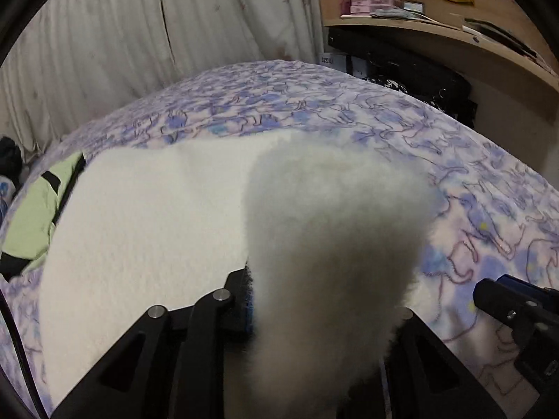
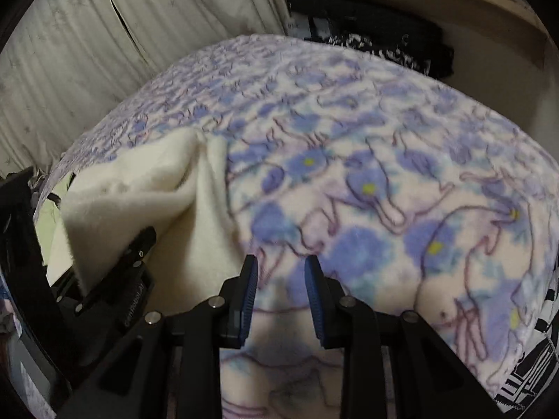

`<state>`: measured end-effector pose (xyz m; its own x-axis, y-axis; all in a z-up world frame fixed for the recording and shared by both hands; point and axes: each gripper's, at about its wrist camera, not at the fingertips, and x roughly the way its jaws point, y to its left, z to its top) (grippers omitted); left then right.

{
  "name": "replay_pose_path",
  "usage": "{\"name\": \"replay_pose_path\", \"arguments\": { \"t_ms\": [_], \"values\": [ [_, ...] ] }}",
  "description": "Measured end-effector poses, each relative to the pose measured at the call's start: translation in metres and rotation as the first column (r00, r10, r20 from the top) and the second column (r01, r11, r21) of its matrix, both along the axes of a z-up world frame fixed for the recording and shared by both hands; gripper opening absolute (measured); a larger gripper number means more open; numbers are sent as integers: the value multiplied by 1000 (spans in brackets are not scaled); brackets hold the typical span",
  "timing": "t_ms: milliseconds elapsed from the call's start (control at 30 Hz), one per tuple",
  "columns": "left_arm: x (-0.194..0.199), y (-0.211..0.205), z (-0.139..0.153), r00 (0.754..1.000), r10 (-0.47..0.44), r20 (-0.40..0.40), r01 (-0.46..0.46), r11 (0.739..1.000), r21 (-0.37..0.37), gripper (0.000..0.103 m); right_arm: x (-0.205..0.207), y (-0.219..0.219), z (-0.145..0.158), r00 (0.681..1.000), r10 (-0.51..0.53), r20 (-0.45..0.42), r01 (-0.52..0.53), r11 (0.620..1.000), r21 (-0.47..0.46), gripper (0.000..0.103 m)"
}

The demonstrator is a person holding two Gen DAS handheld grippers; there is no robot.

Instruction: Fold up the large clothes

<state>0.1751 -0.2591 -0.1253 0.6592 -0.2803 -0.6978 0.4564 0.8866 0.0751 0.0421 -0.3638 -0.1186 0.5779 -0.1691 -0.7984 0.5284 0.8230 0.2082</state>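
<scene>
A large white fleece garment (image 1: 146, 216) lies on a bed covered by a purple and blue patterned blanket (image 1: 471, 181). My left gripper (image 1: 314, 300) is shut on a raised fold of the white garment, which bulges over the fingers and hides the right one. The lifted fold also shows in the right wrist view (image 2: 146, 188), with the left gripper (image 2: 139, 244) under it. My right gripper (image 2: 281, 286) is open and empty, its blue pads (image 2: 249, 289) just above the blanket, to the right of the garment. It shows at the right edge of the left wrist view (image 1: 503, 296).
A light green garment (image 1: 38, 209) lies at the bed's left edge. Pale curtains (image 1: 139, 35) hang behind the bed. A wooden desk (image 1: 454, 42) with pink drawers (image 1: 370, 0) and dark bags under it (image 1: 401, 66) stands at the back right.
</scene>
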Motion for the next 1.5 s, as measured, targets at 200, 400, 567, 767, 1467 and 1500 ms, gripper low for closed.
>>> {"name": "replay_pose_path", "arguments": {
  "t_ms": [200, 400, 567, 767, 1467, 1500],
  "values": [
    [8, 32, 32, 984, -88, -156, 61, 983, -172, 86, 7, 6, 2, 999, 28, 16, -28, 998, 47, 30],
    [-27, 83, 72, 986, -97, -133, 60, 964, -259, 87, 11, 6, 28, 995, 55, 86, -61, 996, 68, 40],
    [-21, 154, 73, 983, 40, -182, -93, 953, -290, 88, 21, 12, 62, 976, 132, 173, -154, 981, 116, 51],
    [14, 213, 41, 938, 196, -285, -262, 941, -215, 88, 74, 28, 77, 945, 285, 160, -317, 917, 243, 51],
    [34, 176, 19, 925, 57, -377, -158, 957, -243, 88, 110, -8, 9, 917, 398, 15, -393, 898, 200, 17],
    [33, 170, 9, 921, 68, -384, -164, 961, -223, 88, 110, -10, -4, 917, 399, -9, -388, 896, 218, 19]
  ]
}}
